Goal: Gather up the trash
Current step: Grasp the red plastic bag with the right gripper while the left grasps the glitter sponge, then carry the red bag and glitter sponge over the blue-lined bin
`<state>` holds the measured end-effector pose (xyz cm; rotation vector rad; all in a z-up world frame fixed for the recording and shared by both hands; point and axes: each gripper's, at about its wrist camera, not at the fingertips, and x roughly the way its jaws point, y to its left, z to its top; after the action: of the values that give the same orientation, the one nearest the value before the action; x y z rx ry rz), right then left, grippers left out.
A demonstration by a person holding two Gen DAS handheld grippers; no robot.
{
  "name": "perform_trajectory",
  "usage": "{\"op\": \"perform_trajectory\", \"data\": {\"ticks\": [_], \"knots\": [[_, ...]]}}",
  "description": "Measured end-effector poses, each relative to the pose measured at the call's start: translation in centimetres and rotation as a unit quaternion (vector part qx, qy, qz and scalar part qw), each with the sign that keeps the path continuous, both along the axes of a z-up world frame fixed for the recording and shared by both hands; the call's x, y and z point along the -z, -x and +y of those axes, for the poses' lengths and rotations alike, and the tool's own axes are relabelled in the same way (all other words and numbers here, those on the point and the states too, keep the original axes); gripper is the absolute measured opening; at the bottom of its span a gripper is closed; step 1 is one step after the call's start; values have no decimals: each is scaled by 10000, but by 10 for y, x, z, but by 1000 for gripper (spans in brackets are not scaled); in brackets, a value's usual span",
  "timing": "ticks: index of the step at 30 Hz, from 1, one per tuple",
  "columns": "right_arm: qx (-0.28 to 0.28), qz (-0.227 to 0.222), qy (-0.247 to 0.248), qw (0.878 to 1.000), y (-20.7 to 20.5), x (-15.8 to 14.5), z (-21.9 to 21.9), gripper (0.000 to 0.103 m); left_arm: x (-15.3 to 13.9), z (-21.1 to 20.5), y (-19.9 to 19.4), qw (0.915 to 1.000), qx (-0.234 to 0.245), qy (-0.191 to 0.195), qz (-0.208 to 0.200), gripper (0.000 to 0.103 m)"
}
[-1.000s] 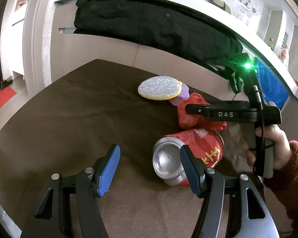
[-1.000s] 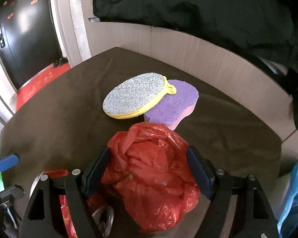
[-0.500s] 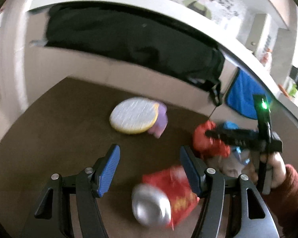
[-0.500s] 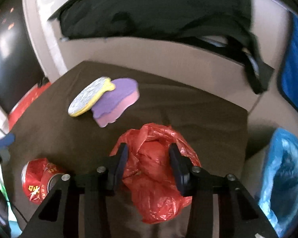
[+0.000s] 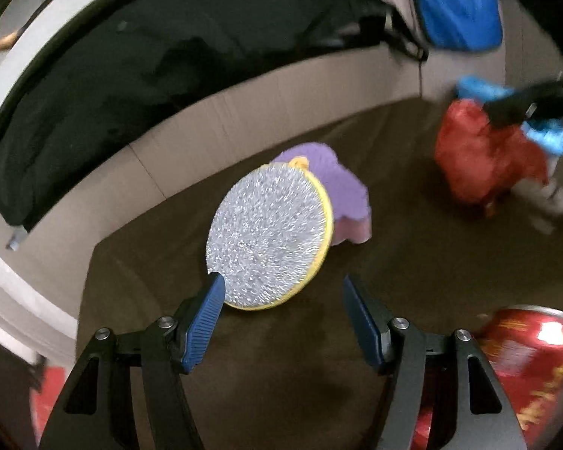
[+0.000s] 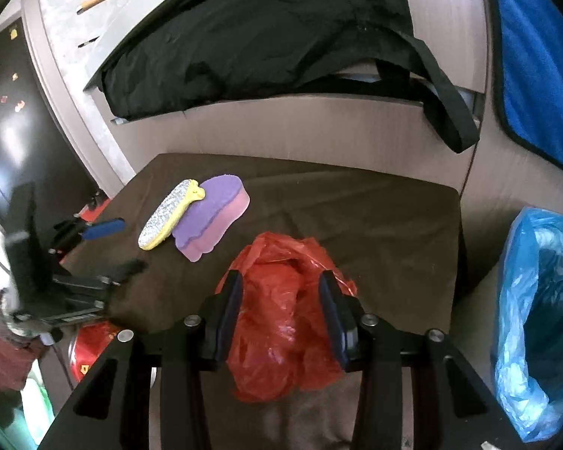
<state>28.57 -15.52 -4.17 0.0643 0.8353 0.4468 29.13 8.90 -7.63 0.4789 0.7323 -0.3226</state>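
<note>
Here, one crumpled red plastic bag (image 6: 285, 311) sits pinched between the closed fingers of the right gripper (image 6: 280, 317) above the brown counter (image 6: 375, 225); the left gripper (image 5: 283, 322) hangs open and empty. One red can (image 5: 521, 360), two sponges, one silver-faced (image 5: 268, 234), one purple (image 5: 339, 191). One blue-lined bin (image 6: 540, 318) stands beside the counter, contents unclear

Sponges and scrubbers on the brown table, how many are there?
2: a round silver scrubber leaning on a purple sponge, both just ahead of the open left gripper. None seem hidden.
</note>
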Motion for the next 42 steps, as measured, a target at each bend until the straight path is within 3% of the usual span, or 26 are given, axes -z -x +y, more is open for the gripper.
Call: {"op": "perform_trajectory", "data": {"ticks": [3, 5, 6, 7, 9, 13, 15, 17, 22, 26, 30, 33, 37, 42], "knots": [[-4, -89, 51, 9999, 1, -2, 2, 43, 6, -2, -15, 9997, -154, -169, -25, 65], [-41, -205, 143, 9997, 2, -3, 5, 50, 7, 1, -26, 9995, -278, -117, 3, 54], [-55, -250, 176, 9995, 2, -4, 5, 51, 6, 2, -30, 9995, -316, -85, 7, 37], [-66, -338, 254, 9991, 4, -5, 6, 52, 5, 5, -34, 9992, -389, -48, -15, 34], [-112, -451, 350, 9983, 7, -6, 5, 55, -2, 12, -38, 9984, -518, 209, -118, 25], [-297, -619, 560, 9961, 12, -8, 7, 57, -22, 38, -40, 9912, -881, 973, -174, 17], [-407, -604, 597, 9956, 13, -5, 10, 61, -31, 61, -42, 9805, -1204, 1549, -123, 15], [-538, -556, 616, 9951, 13, -1, 14, 65, -33, 78, -44, 9714, -1438, 1889, -69, 15], [-626, -429, 862, 9934, 8, 12, 28, 65, -28, 105, -45, 9588, -1844, 2161, -47, 15], [-634, -272, 976, 9928, -1, 25, 34, 75, -24, 115, -50, 9494, -1952, 2459, 40, 15], [-664, 17, 721, 9952, -7, 34, 32, 75, -20, 117, -57, 9451, -2051, 2544, 64, 15], [-639, -43, 723, 9953, -3, 33, 32, 74, -18, 114, -64, 9403, -2119, 2658, 144, 15], [-659, -134, 733, 9950, 5, 28, 32, 62, -21, 108, -66, 9395, -2215, 2613, 48, 14], [-697, -232, 717, 9947, 13, 22, 30, 54, -40, 94, -51, 9434, -2175, 2500, -174, 14]]}}
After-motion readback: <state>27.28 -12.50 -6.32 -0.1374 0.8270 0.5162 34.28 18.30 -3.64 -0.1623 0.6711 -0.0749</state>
